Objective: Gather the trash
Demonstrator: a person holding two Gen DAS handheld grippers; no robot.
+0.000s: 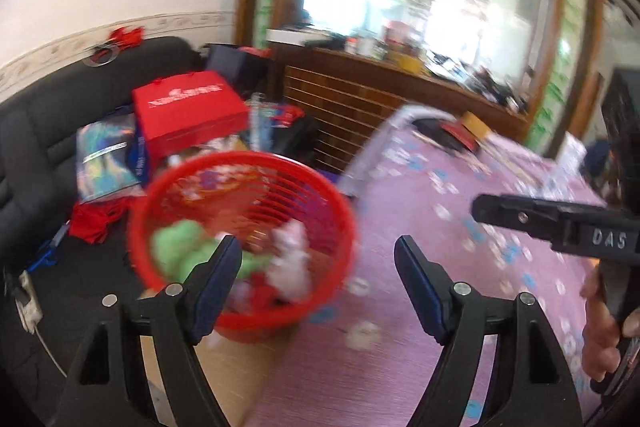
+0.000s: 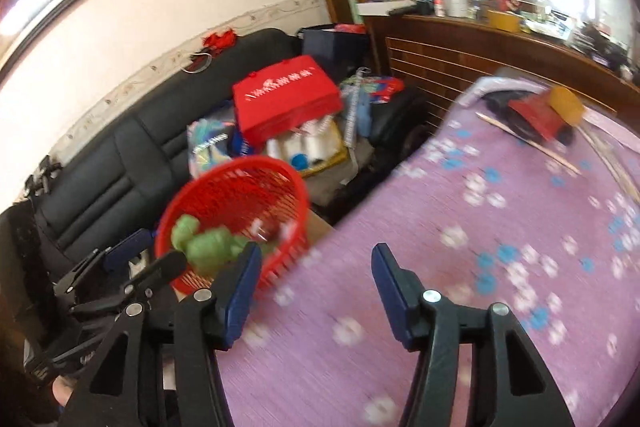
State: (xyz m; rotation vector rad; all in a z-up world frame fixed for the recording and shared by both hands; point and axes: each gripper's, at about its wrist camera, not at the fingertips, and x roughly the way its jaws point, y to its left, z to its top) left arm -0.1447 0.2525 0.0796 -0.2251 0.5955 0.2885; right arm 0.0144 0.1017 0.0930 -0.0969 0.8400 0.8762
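Two wrist views over a surface [image 2: 460, 195] covered with a pink cloth printed with white and blue flowers. The left gripper [image 1: 318, 257] stands wide, nothing between its blue-padded fingers [image 1: 416, 267]; it hangs over the near left edge of the surface, with its left finger in front of the basket. The right gripper [image 2: 316, 267] stands about half apart, also empty, over the cloth just right of the basket. In the left wrist view the right gripper appears as a black bar marked "DAS" at the right edge, with a hand [image 1: 600, 339] beneath it. The task's receptacle, a red plastic basket [image 1: 336, 211], sits just beside the left edge of the surface, between it and a black sofa [image 2: 120, 155]. Inside the basket lie crumpled green trash [image 1: 176, 247], a pale pinkish-white wad [image 1: 290, 259] and some red scraps; motion blur hides finer detail. On the sofa behind the basket rest a red gift bag [image 2: 286, 99] and other packages. At the far end of the surface lie a red and yellow item [image 2: 552, 111] and thin sticks [image 2: 528, 143]
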